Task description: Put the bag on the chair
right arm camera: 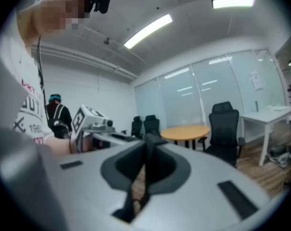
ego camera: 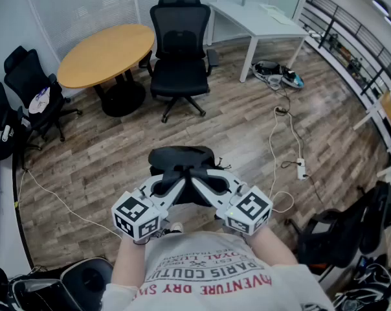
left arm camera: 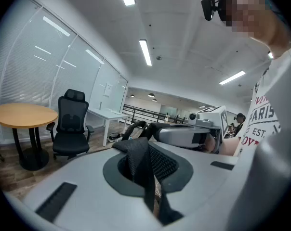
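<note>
A black bag hangs in front of me above the wooden floor, held by its straps. My left gripper is shut on a black mesh strap, which runs down between its jaws in the left gripper view. My right gripper is shut on another black strap; the two grippers meet tip to tip over the bag. The black office chair stands farther off, straight ahead, and its seat is bare. It also shows as the chair at the left of the left gripper view.
A round wooden table stands left of the chair and a white desk to its right. Cables and a power strip lie on the floor at right. More black chairs line the left wall; another chair is near right.
</note>
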Demonstrator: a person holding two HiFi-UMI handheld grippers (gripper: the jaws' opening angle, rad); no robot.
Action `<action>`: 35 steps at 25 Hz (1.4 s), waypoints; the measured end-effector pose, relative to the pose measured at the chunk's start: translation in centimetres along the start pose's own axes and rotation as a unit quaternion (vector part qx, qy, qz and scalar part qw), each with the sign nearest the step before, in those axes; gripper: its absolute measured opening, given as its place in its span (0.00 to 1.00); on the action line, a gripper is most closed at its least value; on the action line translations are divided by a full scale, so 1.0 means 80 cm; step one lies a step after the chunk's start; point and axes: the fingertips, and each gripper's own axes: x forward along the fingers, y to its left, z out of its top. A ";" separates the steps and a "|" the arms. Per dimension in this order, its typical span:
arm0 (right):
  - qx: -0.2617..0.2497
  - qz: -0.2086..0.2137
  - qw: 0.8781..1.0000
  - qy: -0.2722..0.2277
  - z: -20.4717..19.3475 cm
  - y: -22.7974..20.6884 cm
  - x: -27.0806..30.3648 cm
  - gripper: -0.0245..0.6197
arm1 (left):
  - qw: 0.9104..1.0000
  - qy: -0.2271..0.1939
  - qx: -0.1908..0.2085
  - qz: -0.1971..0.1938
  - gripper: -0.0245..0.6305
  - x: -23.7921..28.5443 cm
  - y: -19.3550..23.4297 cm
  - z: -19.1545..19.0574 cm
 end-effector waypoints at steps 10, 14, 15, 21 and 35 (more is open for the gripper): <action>0.007 -0.005 1.000 0.008 0.003 -0.016 0.029 0.11 | 1.000 0.008 -0.009 -0.013 0.10 0.003 0.029 0.003; 0.018 -0.001 1.000 0.017 -0.005 -0.016 0.051 0.11 | 0.999 0.021 -0.019 -0.022 0.10 -0.005 0.048 -0.006; 0.024 0.000 1.000 0.020 -0.008 -0.016 0.058 0.11 | 0.999 0.024 -0.022 -0.025 0.10 -0.007 0.054 -0.008; 0.057 -0.007 0.998 0.034 -0.029 -0.019 0.109 0.11 | 0.996 0.061 -0.027 -0.056 0.10 -0.023 0.097 -0.031; 0.069 0.020 0.997 0.029 -0.027 -0.119 0.203 0.11 | 0.997 0.065 -0.040 -0.011 0.10 0.036 0.228 -0.011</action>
